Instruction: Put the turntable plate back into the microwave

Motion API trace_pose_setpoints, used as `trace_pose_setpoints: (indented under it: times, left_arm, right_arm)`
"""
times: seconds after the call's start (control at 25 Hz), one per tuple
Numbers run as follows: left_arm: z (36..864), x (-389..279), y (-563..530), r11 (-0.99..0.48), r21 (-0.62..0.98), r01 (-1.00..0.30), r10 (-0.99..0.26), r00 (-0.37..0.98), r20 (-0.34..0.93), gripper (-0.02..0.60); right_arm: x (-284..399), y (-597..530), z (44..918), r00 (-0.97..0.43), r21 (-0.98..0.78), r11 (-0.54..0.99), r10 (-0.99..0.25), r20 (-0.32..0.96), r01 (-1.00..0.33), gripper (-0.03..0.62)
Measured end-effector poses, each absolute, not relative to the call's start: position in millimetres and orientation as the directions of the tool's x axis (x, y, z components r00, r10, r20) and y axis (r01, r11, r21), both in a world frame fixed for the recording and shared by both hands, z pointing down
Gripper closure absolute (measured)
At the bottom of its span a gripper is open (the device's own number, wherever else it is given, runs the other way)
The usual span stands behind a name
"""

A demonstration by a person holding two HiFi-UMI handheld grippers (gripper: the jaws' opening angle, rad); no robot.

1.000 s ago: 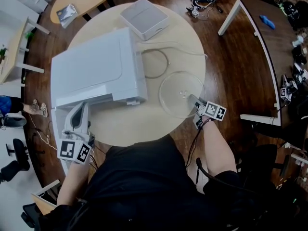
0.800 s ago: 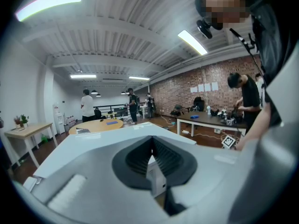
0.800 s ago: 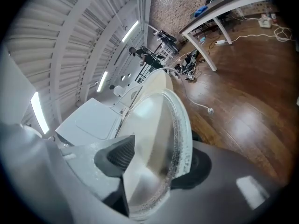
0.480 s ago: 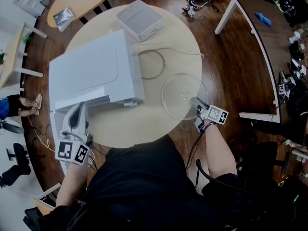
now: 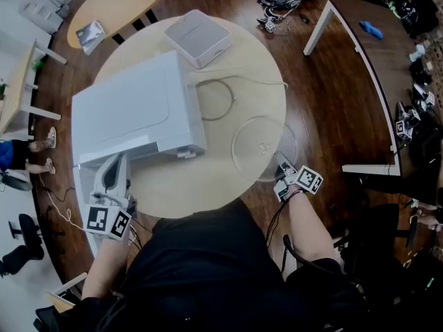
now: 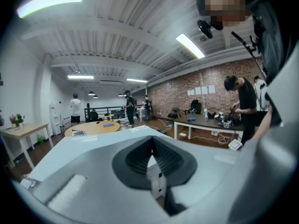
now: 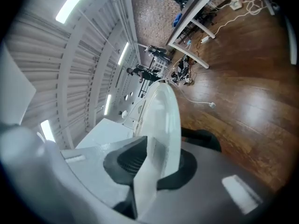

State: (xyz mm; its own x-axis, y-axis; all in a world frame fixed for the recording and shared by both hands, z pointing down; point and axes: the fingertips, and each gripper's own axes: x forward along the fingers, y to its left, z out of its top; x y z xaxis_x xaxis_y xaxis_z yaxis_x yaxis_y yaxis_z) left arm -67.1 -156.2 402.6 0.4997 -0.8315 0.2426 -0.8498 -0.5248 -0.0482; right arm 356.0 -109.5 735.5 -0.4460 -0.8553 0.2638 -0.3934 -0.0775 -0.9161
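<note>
The clear glass turntable plate (image 5: pixel 261 144) lies at the round table's right side, and its right rim hangs past the table edge. My right gripper (image 5: pixel 282 162) holds the plate's near rim. In the right gripper view the plate (image 7: pixel 164 113) runs edge-on between the pads of the right gripper (image 7: pixel 149 160); its jaws have just been closing onto that rim. The white microwave (image 5: pixel 131 109) stands at the left of the table, its door (image 5: pixel 88 185) swung open toward me. My left gripper (image 5: pixel 115 163) is shut on the door's edge, and the left gripper (image 6: pixel 152 160) pinches a thin white edge.
A flat white box (image 5: pixel 197 37) sits at the table's far side, and a thin cable loop (image 5: pixel 216 99) lies beside the microwave. White desk frames (image 5: pixel 339 19) stand on the wooden floor to the right. An oval table (image 5: pixel 111 5) is at the upper left. Several people stand in the room (image 6: pixel 240 101).
The right gripper's jaws have closed onto the plate's rim. The plate has slid to the right and now overhangs the table edge. The left gripper has kept still on the door.
</note>
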Motion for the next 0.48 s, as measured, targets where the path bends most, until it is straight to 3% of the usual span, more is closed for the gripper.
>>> trace_pose_setpoints:
  times: [0.2, 0.48]
  left_arm:
    - [392.5, -73.6, -157.4, -0.505, -0.048, -0.862, -0.851, 0.487, 0.198, 0.575]
    - [398.6, -85.7, -151.3, -0.478, -0.024, -0.878, -0.866, 0.467, 0.179, 0.575]
  right_arm:
    - [353.9, -109.2, 717.8, -0.383, -0.952, -0.051, -0.908, 0.17, -0.301, 0.567]
    - [349.7, -113.1, 709.7, -0.359, -0.956, -0.071, -0.917, 0.176, -0.285, 0.571]
